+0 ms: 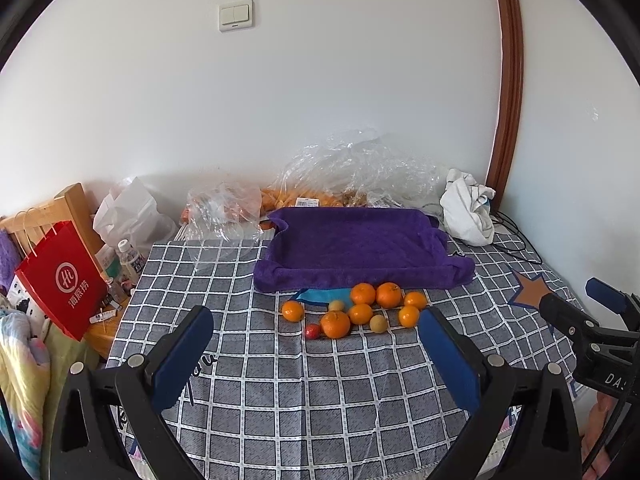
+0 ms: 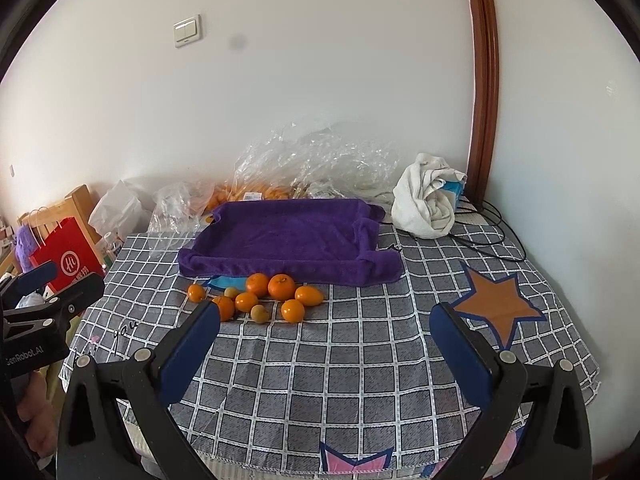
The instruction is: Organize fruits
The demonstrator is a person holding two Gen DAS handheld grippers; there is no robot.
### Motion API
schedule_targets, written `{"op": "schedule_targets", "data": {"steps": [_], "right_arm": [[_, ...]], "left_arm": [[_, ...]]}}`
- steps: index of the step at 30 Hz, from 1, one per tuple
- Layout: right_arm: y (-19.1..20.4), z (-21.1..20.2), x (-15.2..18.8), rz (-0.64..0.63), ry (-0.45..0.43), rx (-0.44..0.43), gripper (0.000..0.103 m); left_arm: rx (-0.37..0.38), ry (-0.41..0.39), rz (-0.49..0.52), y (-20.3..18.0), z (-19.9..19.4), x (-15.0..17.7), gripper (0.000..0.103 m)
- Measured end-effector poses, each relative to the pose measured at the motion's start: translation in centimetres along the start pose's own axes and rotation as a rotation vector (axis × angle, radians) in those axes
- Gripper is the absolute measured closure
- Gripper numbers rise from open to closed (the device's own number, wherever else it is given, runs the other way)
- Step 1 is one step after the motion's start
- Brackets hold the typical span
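Note:
Several oranges point(image 1: 335, 323) point(image 2: 281, 286) lie in a loose cluster on the checked tablecloth, with two small yellow-green fruits point(image 1: 378, 324) point(image 2: 259, 313) and one small red fruit point(image 1: 312, 331) among them. Just behind them sits a purple towel-covered tray point(image 1: 356, 246) point(image 2: 288, 236), with nothing in it. My left gripper point(image 1: 316, 332) is open and empty, hovering in front of the fruit. My right gripper point(image 2: 325, 330) is open and empty, to the right of the cluster. Each gripper shows at the edge of the other's view.
Clear plastic bags point(image 1: 360, 168) holding more orange fruit lie against the wall. A crumpled white cloth point(image 1: 468, 212) point(image 2: 428, 196) and black cables point(image 2: 492, 236) sit at the back right. A red paper bag point(image 1: 60, 276), bottles and a wooden chair stand off the table's left edge.

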State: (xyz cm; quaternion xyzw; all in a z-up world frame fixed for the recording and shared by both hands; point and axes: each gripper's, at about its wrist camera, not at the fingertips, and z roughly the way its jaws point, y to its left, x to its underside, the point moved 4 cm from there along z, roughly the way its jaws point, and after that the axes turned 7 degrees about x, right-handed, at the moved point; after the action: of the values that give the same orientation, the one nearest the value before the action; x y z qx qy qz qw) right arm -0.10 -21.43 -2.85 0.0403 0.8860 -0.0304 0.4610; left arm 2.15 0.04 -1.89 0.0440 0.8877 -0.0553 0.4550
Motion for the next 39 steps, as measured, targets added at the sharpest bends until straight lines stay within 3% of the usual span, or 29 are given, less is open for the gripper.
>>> {"op": "schedule_targets", "data": {"steps": [19, 30, 35, 38, 39], "right_arm": [[0.4, 1.6, -0.1, 0.019, 0.01, -0.044, 0.0], [1.9, 7.6, 1.9, -0.059, 0.009, 0.014, 0.0], [2.5, 11.8, 2.9, -0.058, 0.059, -0.002, 0.001], [3.2, 14.7, 3.7, -0.049, 0.153, -0.046, 0.013], [3.5, 15.5, 4.1, -0.048, 0.174, -0.054, 0.022]], "left_arm": [[-0.004, 0.019, 0.009, 0.5, 2.1, 0.4, 0.0], [-0.013, 0.092, -0.009, 2.8, 7.4, 2.4, 0.0], [-0.026, 0.147, -0.048, 5.2, 10.3, 3.9, 0.0], [-0.033, 0.185, -0.08, 6.8, 12.1, 4.9, 0.007], [-0.028, 0.199, -0.093, 7.3, 12.6, 5.1, 0.011]]}}
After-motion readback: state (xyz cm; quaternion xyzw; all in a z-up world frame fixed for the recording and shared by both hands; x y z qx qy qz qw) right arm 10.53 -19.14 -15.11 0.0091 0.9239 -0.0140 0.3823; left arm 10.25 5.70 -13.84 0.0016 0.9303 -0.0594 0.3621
